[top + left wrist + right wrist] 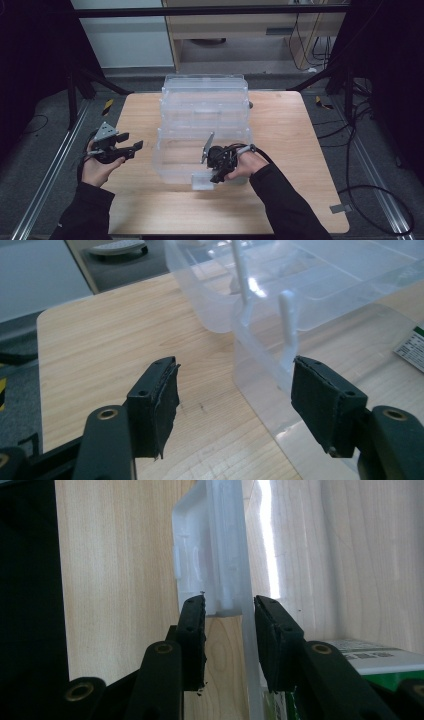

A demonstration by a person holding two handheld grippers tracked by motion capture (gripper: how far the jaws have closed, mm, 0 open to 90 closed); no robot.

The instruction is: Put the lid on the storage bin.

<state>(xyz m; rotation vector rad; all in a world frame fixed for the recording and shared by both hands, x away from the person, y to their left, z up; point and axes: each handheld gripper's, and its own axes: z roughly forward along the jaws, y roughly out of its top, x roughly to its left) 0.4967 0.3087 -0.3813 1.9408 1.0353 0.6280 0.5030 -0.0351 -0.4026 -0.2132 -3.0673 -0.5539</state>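
Observation:
A clear plastic storage box point(205, 107) stands in the middle of the wooden table point(295, 150), and its white front latch point(201, 181) faces me. My right gripper point(218, 175) is at the box's front wall. In the right gripper view its jaws point(230, 610) sit narrowly on either side of the latch point(210, 555) and the wall's edge, pressed on them. My left gripper point(136, 148) hovers open just left of the box. In the left gripper view, nothing lies between its pads point(235, 390), and the box's corner point(260, 365) is close ahead.
A green and white label point(370, 660) lies inside the box near the front wall, and it also appears as a label point(412, 342) in the left gripper view. Bare table lies left, right and in front of the box. Cables point(370, 195) trail on the floor to the right.

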